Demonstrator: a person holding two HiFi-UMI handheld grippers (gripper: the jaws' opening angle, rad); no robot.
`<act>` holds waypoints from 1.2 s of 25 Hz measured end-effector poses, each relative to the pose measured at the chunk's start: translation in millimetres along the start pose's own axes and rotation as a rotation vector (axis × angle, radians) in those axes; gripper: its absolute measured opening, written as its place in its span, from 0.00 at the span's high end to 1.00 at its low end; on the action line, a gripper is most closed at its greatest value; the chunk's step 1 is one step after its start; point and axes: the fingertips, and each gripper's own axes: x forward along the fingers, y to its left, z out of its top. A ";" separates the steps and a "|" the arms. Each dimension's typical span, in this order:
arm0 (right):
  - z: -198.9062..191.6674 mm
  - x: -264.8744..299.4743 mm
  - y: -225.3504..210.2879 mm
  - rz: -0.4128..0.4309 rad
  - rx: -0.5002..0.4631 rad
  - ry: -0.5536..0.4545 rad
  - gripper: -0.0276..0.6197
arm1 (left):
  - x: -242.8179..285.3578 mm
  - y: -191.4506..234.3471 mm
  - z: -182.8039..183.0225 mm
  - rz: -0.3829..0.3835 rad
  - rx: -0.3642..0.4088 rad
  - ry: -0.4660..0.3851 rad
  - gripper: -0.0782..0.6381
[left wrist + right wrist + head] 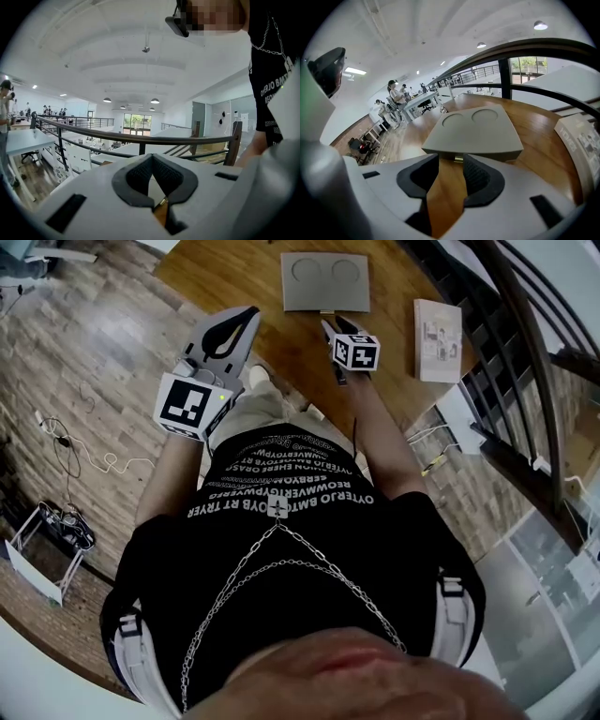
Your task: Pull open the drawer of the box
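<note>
A flat grey box [325, 282] with two round recesses in its lid lies on the wooden table [225, 273]. In the right gripper view the box [473, 133] fills the middle, and a small brass knob [458, 159] shows on its front face. My right gripper [336, 330] points at that front, jaws open, with the knob just ahead of its fingertips [466, 161] and bare wood showing between the pads. My left gripper [249, 315] is held up off the table to the left, tips together and holding nothing; its own view faces a railing and ceiling.
A white booklet [438, 340] lies on the table right of the box. A dark metal railing [511, 362] runs along the right side. Cables [84, 460] and a small rack [47, 540] lie on the floor at left.
</note>
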 end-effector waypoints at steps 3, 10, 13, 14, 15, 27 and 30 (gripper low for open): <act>-7.0 13.9 -8.0 -0.024 -0.002 0.022 0.71 | 1.8 -0.5 -5.2 -0.002 -0.007 0.011 0.88; -24.2 32.9 -19.9 -0.087 0.012 0.080 0.64 | 3.0 -2.7 -21.4 -0.016 -0.017 0.039 0.88; -25.9 38.8 -23.6 -0.094 0.030 0.088 0.63 | 2.3 -1.4 -22.1 -0.018 -0.022 0.042 0.88; -25.6 41.4 -24.6 -0.094 0.037 0.089 0.63 | 2.3 -0.7 -23.2 -0.020 -0.022 0.045 0.88; -25.1 43.9 -25.8 -0.097 0.039 0.092 0.63 | 2.5 -0.3 -23.7 -0.023 -0.021 0.048 0.88; -28.6 57.4 -34.0 -0.132 0.053 0.125 0.65 | 2.8 -7.1 -24.2 -0.069 -0.015 0.068 0.88; -29.7 58.4 -31.1 -0.122 0.064 0.131 0.69 | 4.4 -14.1 -25.1 -0.089 -0.016 0.071 0.88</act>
